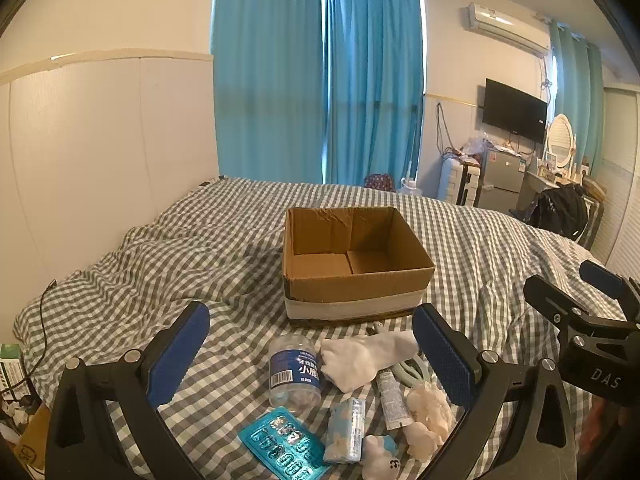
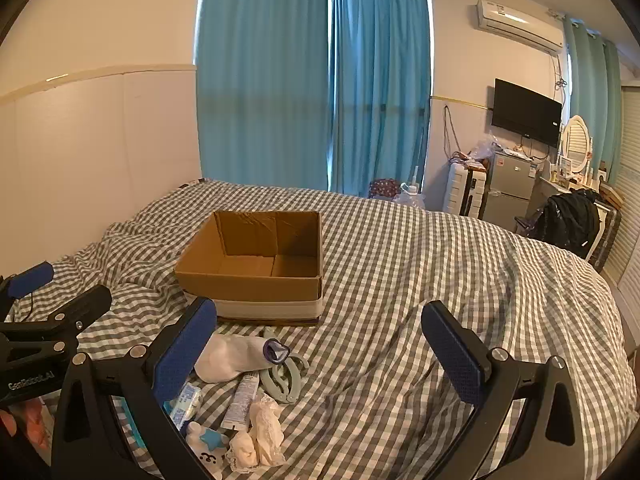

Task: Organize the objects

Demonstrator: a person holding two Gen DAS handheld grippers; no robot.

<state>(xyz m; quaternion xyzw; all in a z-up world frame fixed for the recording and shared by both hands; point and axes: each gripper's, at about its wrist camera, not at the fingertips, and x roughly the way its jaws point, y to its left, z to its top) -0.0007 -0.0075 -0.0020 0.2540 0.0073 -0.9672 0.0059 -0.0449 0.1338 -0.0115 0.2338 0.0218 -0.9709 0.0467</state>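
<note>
An open, empty cardboard box stands on the checked bedspread. In front of it lies a cluster of small items: a clear bottle with a blue label, a white sock, a blue blister pack, a tissue packet, a small tube, a pale green clip, lace socks and a small white-blue toy. My left gripper is open above the cluster. My right gripper is open, right of the cluster, over bare bedspread.
The bed fills both views; a white wall panel runs along its left. Blue curtains hang behind. At the far right stand a fridge, a suitcase, a wall TV and a chair with a black bag.
</note>
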